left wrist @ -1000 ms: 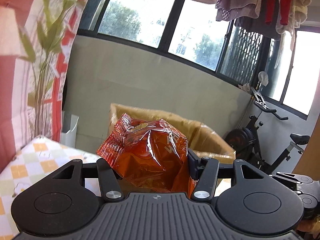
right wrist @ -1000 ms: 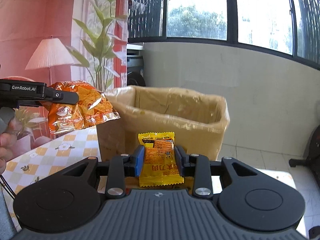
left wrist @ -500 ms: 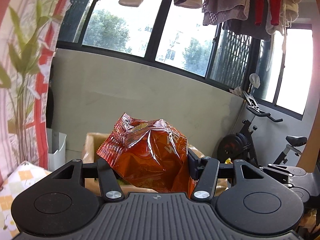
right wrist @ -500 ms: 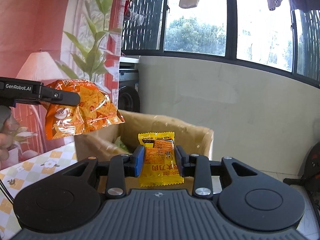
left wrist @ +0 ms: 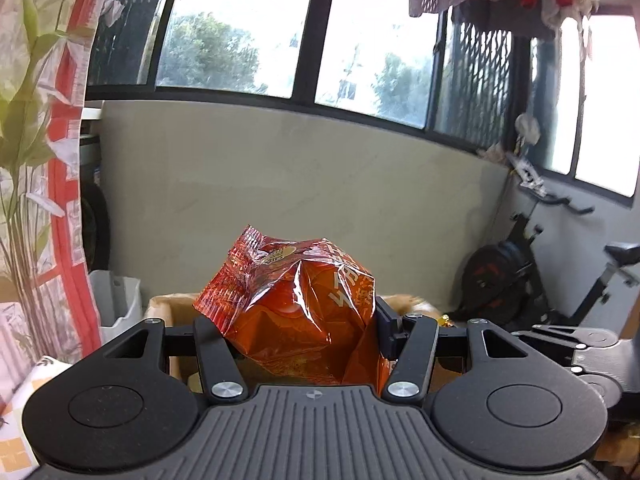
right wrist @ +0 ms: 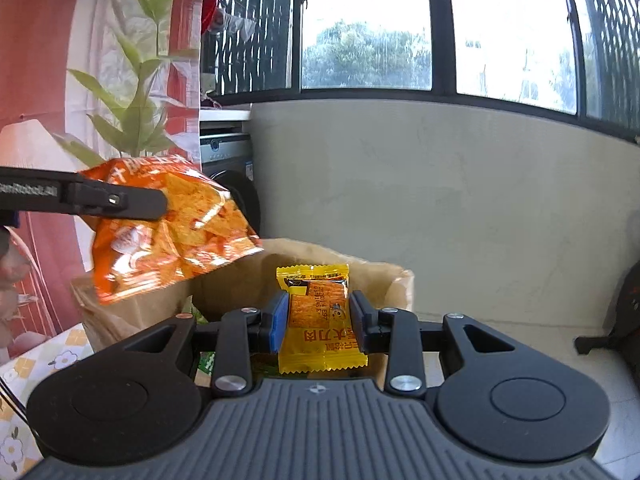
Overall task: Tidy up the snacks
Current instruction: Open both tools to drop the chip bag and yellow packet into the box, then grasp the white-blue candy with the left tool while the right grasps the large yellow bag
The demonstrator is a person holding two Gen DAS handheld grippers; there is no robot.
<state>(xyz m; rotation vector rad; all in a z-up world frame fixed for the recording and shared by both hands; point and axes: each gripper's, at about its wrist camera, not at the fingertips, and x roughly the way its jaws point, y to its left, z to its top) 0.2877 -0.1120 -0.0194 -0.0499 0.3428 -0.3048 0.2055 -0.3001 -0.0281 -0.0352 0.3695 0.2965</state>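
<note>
Mid-task, drop-off pending: left gripper (left wrist: 298, 330) clamps a crinkly orange foil chip bag (left wrist: 296, 304) & right gripper (right wrist: 318, 320) pinches a small yellow snack packet (right wrist: 320, 320), both above the open brown cardboard box (right wrist: 384, 276), w/ green packs already inside.

The table (right wrist: 24, 364) has a checked cloth in yellow and white with small flower prints — only its corner shows at the lower left of both views. A brown cardboard box (right wrist: 376, 280) stands just beside this corner, its top open; whether it stands on the table or on the floor is hidden
</note>
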